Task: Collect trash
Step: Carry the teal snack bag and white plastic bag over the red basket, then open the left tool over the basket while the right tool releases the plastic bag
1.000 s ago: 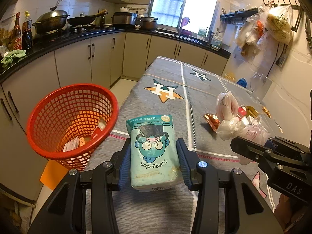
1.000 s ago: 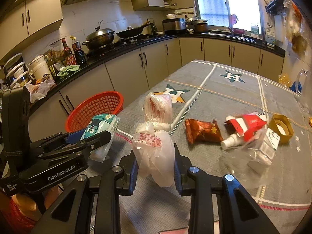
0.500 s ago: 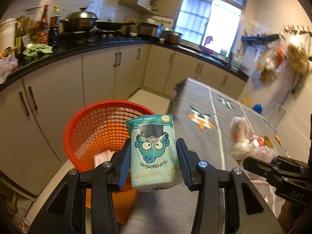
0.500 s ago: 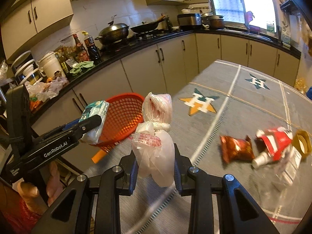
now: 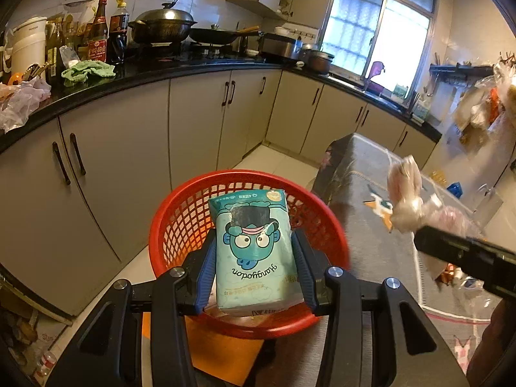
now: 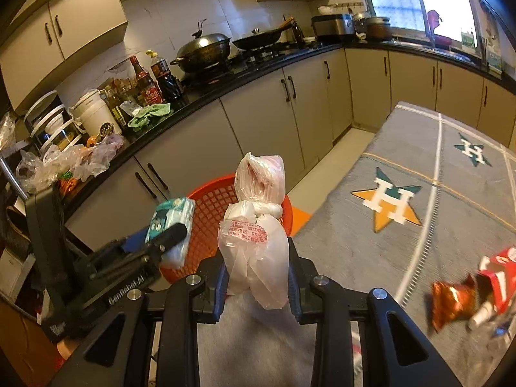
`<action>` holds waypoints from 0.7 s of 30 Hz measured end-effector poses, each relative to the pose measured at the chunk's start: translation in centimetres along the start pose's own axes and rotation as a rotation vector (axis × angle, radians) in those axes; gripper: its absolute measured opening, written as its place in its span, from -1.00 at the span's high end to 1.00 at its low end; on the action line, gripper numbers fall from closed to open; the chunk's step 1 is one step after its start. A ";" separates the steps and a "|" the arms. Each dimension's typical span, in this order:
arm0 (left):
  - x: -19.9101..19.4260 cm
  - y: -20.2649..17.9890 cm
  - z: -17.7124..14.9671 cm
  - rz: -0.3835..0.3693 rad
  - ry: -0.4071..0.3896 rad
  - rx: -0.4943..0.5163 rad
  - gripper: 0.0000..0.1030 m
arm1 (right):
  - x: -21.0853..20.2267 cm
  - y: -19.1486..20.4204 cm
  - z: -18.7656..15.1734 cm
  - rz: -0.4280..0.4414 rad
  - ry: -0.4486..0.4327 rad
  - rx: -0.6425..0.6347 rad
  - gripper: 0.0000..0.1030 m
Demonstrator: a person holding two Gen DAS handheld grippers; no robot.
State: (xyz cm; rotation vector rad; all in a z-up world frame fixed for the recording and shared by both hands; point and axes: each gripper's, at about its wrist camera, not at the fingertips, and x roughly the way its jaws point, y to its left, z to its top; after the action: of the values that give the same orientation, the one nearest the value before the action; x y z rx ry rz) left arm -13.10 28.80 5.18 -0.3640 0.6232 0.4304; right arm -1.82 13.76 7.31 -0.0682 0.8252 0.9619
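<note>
Left wrist view puts my left tongs (image 5: 254,258) clamped on the teal tissue pack (image 5: 253,248), blue pads pressing its two long sides so the cartoon face looks up at the lens. I grip it by the flanks because the pack is soft and flat there, and that hold keeps it from folding. It hangs directly over the mouth of the red basket (image 5: 180,213), which stands on the floor off the end of the table (image 5: 364,251), so by my judgement the pack only needs releasing to drop in; a few scraps already lie at the bottom behind it. Right wrist view shows my right tongs (image 6: 256,277) squeezed on the lower part of the knotted plastic bag (image 6: 254,235), the knot and the puffed top standing above the pads. Holding it below the knot keeps the thin film bunched, so it cannot slip out. That bag sits above the table edge, with the basket rim (image 6: 209,187) just beyond it, so I judge it second in line. Farther right on the grey cloth, an orange snack wrapper (image 6: 451,300) and a red packet (image 6: 496,277) are blurred and wait for a later pass. Crowding both tongs over one basket risks a bump.
</note>
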 end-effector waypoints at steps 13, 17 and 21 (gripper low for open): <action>3.3 1.7 0.1 0.024 0.050 0.002 0.16 | 6.2 -0.5 2.0 0.035 0.095 0.045 0.32; 3.8 2.1 0.2 0.026 0.059 -0.003 0.16 | 7.2 -0.5 2.1 0.044 0.113 0.064 0.31; 4.1 2.0 0.1 0.018 0.064 -0.001 0.16 | 7.8 -0.8 2.2 0.046 0.126 0.081 0.31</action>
State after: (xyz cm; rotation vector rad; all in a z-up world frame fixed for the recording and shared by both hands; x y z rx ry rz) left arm -11.00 31.67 2.33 -0.3746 0.6885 0.4383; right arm 2.40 19.57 3.55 -0.0409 0.9846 0.9739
